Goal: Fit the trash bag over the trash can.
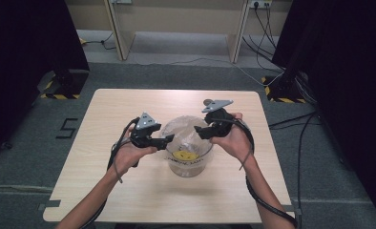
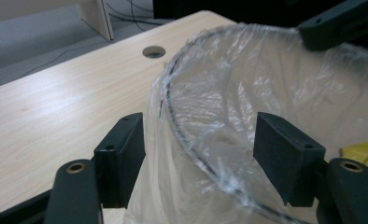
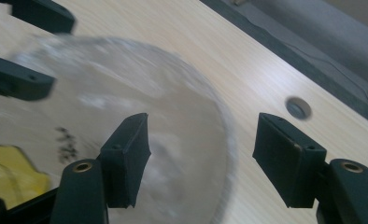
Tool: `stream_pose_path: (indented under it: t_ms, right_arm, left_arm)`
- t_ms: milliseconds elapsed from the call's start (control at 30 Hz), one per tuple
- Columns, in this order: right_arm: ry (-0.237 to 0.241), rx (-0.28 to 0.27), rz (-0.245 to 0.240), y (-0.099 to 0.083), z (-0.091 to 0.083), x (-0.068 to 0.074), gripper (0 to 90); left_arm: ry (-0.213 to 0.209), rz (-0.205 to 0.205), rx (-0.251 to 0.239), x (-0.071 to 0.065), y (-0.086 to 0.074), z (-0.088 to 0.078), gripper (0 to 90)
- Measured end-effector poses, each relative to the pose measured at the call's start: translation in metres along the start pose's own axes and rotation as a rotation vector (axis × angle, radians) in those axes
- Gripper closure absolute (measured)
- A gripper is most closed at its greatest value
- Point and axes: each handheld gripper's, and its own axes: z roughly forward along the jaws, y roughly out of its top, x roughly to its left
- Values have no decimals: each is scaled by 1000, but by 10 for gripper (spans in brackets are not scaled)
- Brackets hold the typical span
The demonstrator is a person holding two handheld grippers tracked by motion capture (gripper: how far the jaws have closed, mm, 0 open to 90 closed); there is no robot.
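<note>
Centrally on the tabletop (image 1: pixel 129 191) stands a clear plastic bucket (image 1: pixel 188 157) (film-lined, yellow label). Left hand-held gripper (image 2: pixel 201 154) straddles its rim, jaws wide; right hand-held gripper (image 3: pixel 203 158) likewise wide, straddling the opposite rim.

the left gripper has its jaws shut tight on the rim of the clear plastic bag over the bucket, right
Not quite. In the left gripper view the left gripper has its jaws open, one on each side of the rim of the clear plastic bag over the bucket, not shut on it.
</note>
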Motion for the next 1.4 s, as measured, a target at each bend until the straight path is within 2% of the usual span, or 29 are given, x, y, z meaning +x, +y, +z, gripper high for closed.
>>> stream_pose_path:
  t_ms: [67, 133, 200, 300, 367, 400, 433, 500, 533, 567, 700, 733, 767, 800, 833, 867, 933, 1100, 1200, 1233, 1300, 1333, 1400]
  right_arm:
    - [15, -4, -18, 4, 2, 5, 361]
    - [57, 11, -58, 15, 15, 19, 361]
    - [64, 16, -66, 18, 20, 22, 362]
    - [92, 61, -94, 27, 40, 34, 382]
    - [86, 110, -97, 30, 53, 39, 390]
    - [72, 154, -109, 31, 62, 39, 391]
    - [72, 154, -109, 31, 62, 39, 391]
    - [38, 196, -115, 31, 71, 36, 411]
    - [30, 233, -110, 30, 74, 35, 422]
    - [32, 244, -109, 30, 75, 35, 418]
    - [41, 243, -96, 28, 73, 34, 393]
    - [94, 192, -87, 28, 68, 31, 387]
    - [94, 192, -87, 28, 68, 31, 387]
    - [122, 149, -63, 28, 56, 27, 387]
    - [122, 149, -63, 28, 56, 27, 387]
    - [121, 142, -63, 28, 50, 26, 387]
    - [127, 123, -79, 23, 28, 21, 387]
    - [130, 172, -107, 7, 17, 19, 387]
    - [111, 234, -163, -9, 18, 21, 395]
    - [111, 234, -163, -9, 18, 21, 395]
    - [105, 248, -197, -16, 21, 20, 420]
    - [128, 237, -205, -19, 25, 21, 386]
    - [136, 231, -207, -20, 25, 20, 378]
  left_arm:
    - [-1, 0, -8, -2, -1, -3, 327]
    - [-10, 11, -9, -5, -4, -6, 317]
    - [-14, 11, -10, -7, -6, -7, 316]
    - [-19, 8, -9, -8, -10, -7, 317]
    - [-25, 5, -8, -7, -12, -7, 317]
    - [-25, 3, -9, -7, -12, -7, 316]
    - [-25, 3, -9, -7, -12, -7, 318]
    - [-26, 7, -10, -8, -12, -8, 320]
    - [-26, 7, -11, -8, -12, -7, 321]
    - [-27, 7, -8, -8, -12, -8, 321]
    - [-26, 6, -12, -9, -13, -8, 322]
    - [-25, 4, -16, -9, -13, -9, 321]
    - [-25, 4, -16, -9, -13, -9, 321]
    - [-29, -5, -27, -8, -14, -11, 318]
    - [-29, -5, -27, -8, -14, -11, 317]
    - [-36, -27, -44, -7, -14, -13, 317]
    - [-47, -52, -67, -6, -15, -18, 309]
    - [-49, -47, -67, -8, -17, -25, 306]
    - [-46, -41, -53, -9, -19, -24, 306]
    - [-46, -41, -53, -9, -19, -24, 307]
    - [-50, -50, -50, -8, -21, -23, 305]
    - [-46, -46, -48, -9, -20, -23, 303]
    - [-41, -40, -50, -9, -20, -24, 307]
